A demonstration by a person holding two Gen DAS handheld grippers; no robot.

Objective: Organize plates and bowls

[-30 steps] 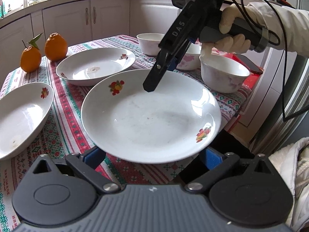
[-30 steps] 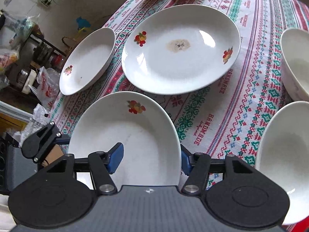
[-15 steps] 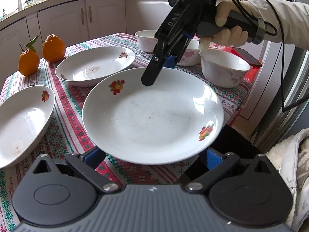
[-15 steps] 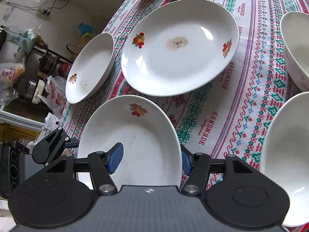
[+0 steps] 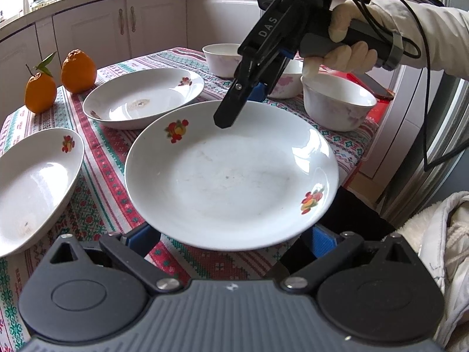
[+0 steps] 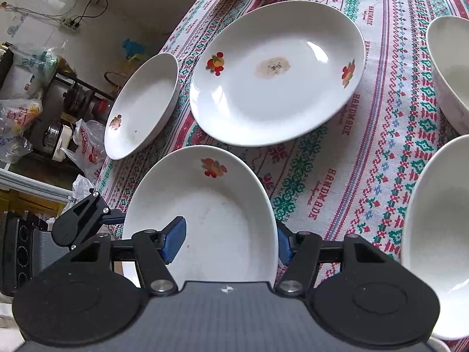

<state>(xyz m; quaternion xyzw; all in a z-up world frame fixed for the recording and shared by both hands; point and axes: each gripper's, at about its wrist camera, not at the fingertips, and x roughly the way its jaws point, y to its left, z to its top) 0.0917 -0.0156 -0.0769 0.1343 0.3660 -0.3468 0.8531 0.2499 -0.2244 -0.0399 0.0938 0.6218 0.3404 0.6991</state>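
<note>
The plate (image 5: pixel 231 176) lies face up and close to level at the near edge of the tabletop (image 5: pixel 111 146). Its near-right part reaches out past the edge, over something dark. It is nearly round, so no long axis stands out. Its two fruit prints sit on opposite sides of the rim, and in the left wrist view the line between them runs from far left to near right.

The right claw (image 6: pixel 228 242) comes down on the plate's far rim and points steeply down. One blue pad is over the hollow and the other is just outside the rim, so the rim stands between them. The jaws are set narrow and have just been opening. Whether the pads press on the plate I cannot tell. A gloved hand (image 5: pixel 348 50) in a pale sleeve (image 5: pixel 425 35) holds this claw's handle.

The left claw (image 5: pixel 233 237) is spread wide at the plate's near rim. Both fingertips are hidden under the rim, and nothing is pinched between them.

Just beyond the plate stands a second plate (image 5: pixel 143 99) with a brownish stain in its middle. A third plate (image 5: pixel 35 184) lies to the left, near the tabletop's edge. Three white bowls are grouped at the far right: the nearest bowl (image 5: pixel 337 105), a middle bowl (image 5: pixel 285 85) partly behind the claw, and a far bowl (image 5: pixel 222 58). Two oranges (image 5: pixel 78 72) sit side by side at the far left corner, on the patterned cloth.
</note>
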